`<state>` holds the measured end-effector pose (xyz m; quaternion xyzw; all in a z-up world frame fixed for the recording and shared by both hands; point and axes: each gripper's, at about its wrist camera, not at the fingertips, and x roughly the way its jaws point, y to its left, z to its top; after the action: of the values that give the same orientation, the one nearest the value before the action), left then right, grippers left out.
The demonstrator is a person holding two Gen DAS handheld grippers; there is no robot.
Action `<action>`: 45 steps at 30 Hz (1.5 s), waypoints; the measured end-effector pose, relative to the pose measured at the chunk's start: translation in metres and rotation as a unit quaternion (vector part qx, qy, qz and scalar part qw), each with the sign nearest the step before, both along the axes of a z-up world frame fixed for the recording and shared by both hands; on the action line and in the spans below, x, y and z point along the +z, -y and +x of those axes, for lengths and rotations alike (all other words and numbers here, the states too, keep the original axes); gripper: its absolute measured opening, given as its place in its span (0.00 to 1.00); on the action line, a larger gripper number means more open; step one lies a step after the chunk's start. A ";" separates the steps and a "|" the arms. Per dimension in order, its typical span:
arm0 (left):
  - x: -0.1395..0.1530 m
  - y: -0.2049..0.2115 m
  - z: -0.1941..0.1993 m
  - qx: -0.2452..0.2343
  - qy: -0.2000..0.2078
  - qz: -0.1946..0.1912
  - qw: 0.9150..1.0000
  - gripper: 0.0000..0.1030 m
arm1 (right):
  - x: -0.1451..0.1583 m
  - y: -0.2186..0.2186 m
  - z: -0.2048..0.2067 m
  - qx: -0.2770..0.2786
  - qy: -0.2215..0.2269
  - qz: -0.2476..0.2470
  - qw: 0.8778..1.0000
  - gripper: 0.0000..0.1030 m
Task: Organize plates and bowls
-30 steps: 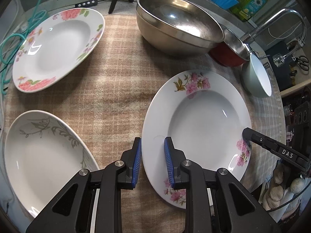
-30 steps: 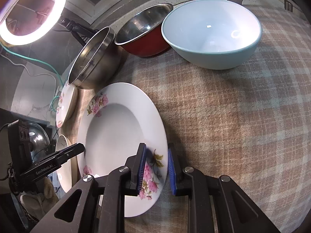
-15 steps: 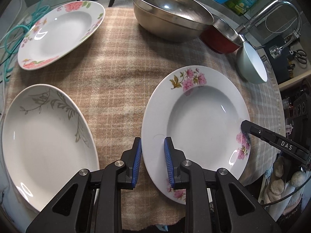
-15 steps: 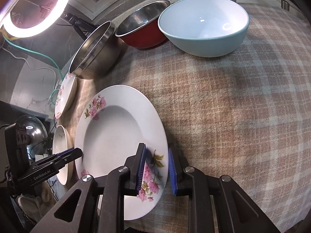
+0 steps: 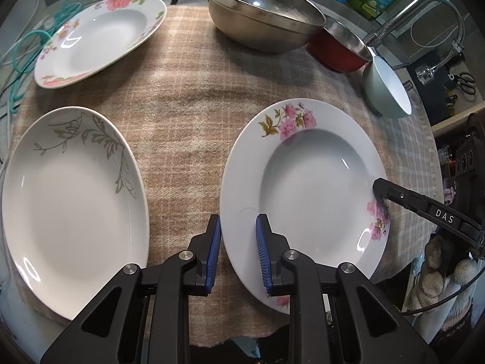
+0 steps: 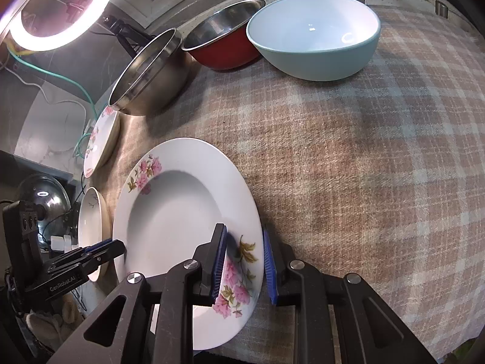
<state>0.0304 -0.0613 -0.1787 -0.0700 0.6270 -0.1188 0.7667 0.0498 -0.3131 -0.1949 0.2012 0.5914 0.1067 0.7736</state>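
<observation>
**A:** Far along yet?

**B:** Barely begun, judging by the spread. Holding just one piece, the pink-blossom soup plate [image 5: 309, 182], pinched at two places on its rim. Closed on the near-left rim with the left gripper [image 5: 238, 242] and on the opposite rim with the right gripper [image 6: 245, 261], blue pads on either side of the rim each time.

**A:** And around it?

**B:** Nothing stacked, nothing nested. Left of the held plate and clearly apart from it, the leaf-pattern plate [image 5: 69, 200]. Further off to the held plate's far left, the rose-rimmed plate [image 5: 97, 39]. Behind the held plate, the steel mixing bowl [image 5: 263, 21], then the red bowl [image 5: 336, 51] and the pale blue bowl [image 6: 315, 36] running off toward its right. All sitting on the plaid cloth [image 5: 182, 106].

**A:** So what remains?

**B:** Nearly everything, at a guess. Probably setting this plate onto one of the other two, adding the third, then nesting the three bowls.

**A:** Anything hard to read?

**B:** Cannot tell whether the held plate is lifted clear of the cloth or resting on it. Cannot see its nearest edge either, covered by the gripper bodies. Cannot say whether the steel and red bowls touch, since overlapping from both views. Also losing the leaf-pattern plate's left edge to the frame.
</observation>
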 end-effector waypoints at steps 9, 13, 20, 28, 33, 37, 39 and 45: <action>-0.001 0.003 -0.002 0.002 0.001 0.000 1.000 0.21 | 0.000 -0.003 0.000 0.002 0.002 -0.007 1.000 0.21; -0.001 0.003 -0.002 0.002 0.001 -0.001 1.000 0.21 | 0.000 -0.004 0.000 0.001 0.002 -0.008 1.000 0.21; 0.001 0.003 -0.003 -0.001 0.004 0.002 1.000 0.21 | -0.001 -0.004 -0.001 0.000 0.001 -0.010 1.000 0.21; 0.013 0.001 -0.007 -0.003 0.024 0.007 1.000 0.21 | 0.010 -0.006 -0.005 -0.001 0.017 -0.045 0.999 0.21; 0.026 -0.012 -0.009 0.007 0.041 0.000 0.999 0.21 | 0.025 -0.001 -0.008 -0.021 0.034 -0.049 0.998 0.21; 0.036 -0.031 -0.011 0.030 0.054 -0.004 0.998 0.21 | 0.038 -0.010 -0.009 -0.016 0.049 -0.048 0.998 0.21; 0.040 -0.044 -0.012 0.044 0.058 -0.004 0.997 0.21 | 0.042 -0.019 -0.009 -0.008 0.055 -0.046 0.997 0.21; 0.046 -0.087 -0.021 0.094 0.070 0.006 0.993 0.21 | 0.051 -0.057 -0.002 0.025 0.068 -0.029 0.997 0.21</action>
<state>0.0095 0.0262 -0.1330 -0.1159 0.5631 -0.0474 0.8168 0.0478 -0.2558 -0.1440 0.1565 0.5449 0.1222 0.8147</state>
